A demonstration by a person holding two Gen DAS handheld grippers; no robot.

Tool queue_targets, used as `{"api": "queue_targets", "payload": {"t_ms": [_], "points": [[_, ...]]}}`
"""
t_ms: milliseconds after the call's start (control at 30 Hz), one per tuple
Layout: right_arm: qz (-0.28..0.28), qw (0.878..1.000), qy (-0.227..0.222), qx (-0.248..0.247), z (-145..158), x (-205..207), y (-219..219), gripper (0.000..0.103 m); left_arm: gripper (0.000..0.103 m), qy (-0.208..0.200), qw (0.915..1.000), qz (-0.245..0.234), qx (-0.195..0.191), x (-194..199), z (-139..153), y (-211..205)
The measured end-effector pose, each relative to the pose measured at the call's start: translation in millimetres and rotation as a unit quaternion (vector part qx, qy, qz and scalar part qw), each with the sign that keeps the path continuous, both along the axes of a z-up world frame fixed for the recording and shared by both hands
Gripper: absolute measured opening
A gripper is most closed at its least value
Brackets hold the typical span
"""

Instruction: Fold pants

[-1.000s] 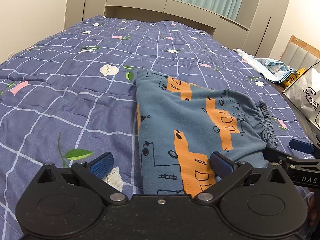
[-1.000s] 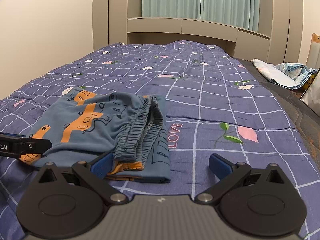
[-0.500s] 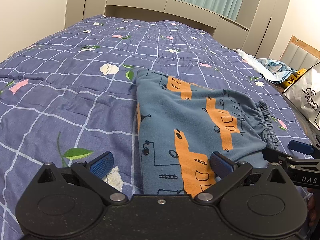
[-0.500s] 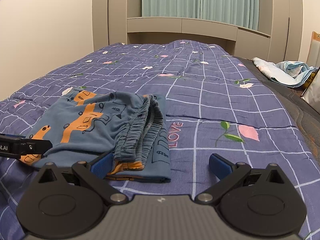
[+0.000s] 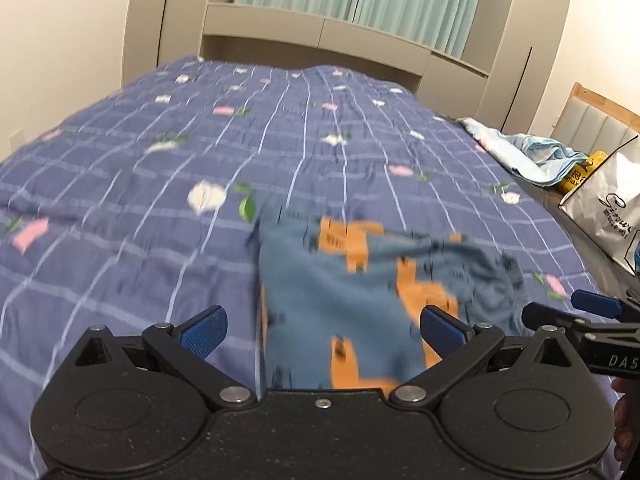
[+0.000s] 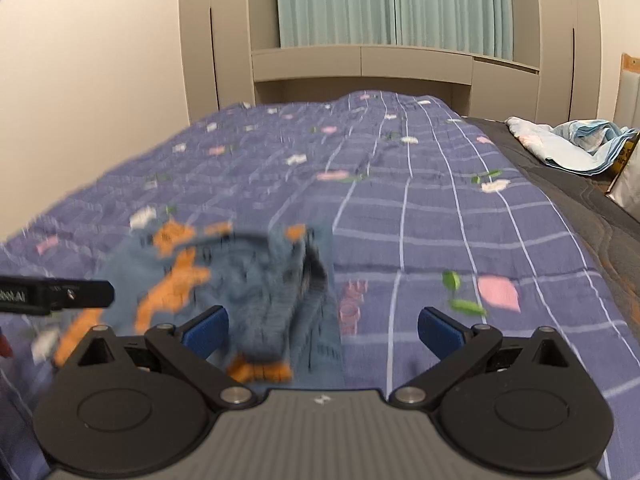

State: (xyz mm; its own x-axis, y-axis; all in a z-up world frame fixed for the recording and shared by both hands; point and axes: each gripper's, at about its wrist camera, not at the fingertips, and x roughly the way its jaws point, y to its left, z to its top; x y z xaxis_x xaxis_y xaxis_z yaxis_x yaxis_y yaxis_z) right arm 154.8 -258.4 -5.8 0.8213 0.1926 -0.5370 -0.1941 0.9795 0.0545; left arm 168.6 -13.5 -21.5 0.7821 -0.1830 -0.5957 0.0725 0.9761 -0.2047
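The bed (image 5: 120,240), under its purple checked quilt, is the landmark here. On the side of it near the cameras lie the pants (image 5: 344,292), blue with orange figures, already doubled into a compact bundle, not spread out full length. Both views are blurred, so fine creases cannot be made out.

Starting at the left, the left gripper (image 5: 322,326) hangs just above the near edge of the pants with its jaws spread wide and nothing between them; its left finger is over bare quilt, its right finger over the cloth. Next, in the right wrist view, the gathered waistband (image 6: 276,304) shows as a rumpled ridge along the right side of the bundle. The right gripper (image 6: 322,326) is also spread wide and empty, its left finger beside the waistband and its right finger over open quilt.

Off the bed's right side sit a heap of light blue cloth (image 5: 528,156) and a white bag (image 5: 604,204), well apart from the pants.

By my reading, the main folds are made and neither tool grips anything. What may remain is tidying the bunched waistband, or one more fold.
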Motion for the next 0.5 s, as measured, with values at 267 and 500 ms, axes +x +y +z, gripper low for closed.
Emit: {"api": "queue_targets", "payload": {"t_ms": [267,500], "points": [[0.007,1.0,0.001,-0.011,11,43,9,0.103,0.102,0.012,0.9998,0.0,0.013,34,4,-5],[0.021,0.999,0.017,-0.021,-1,67,20,0.103,0.102,0.042,0.999,-0.002,0.016,48,-11,-4]]}}
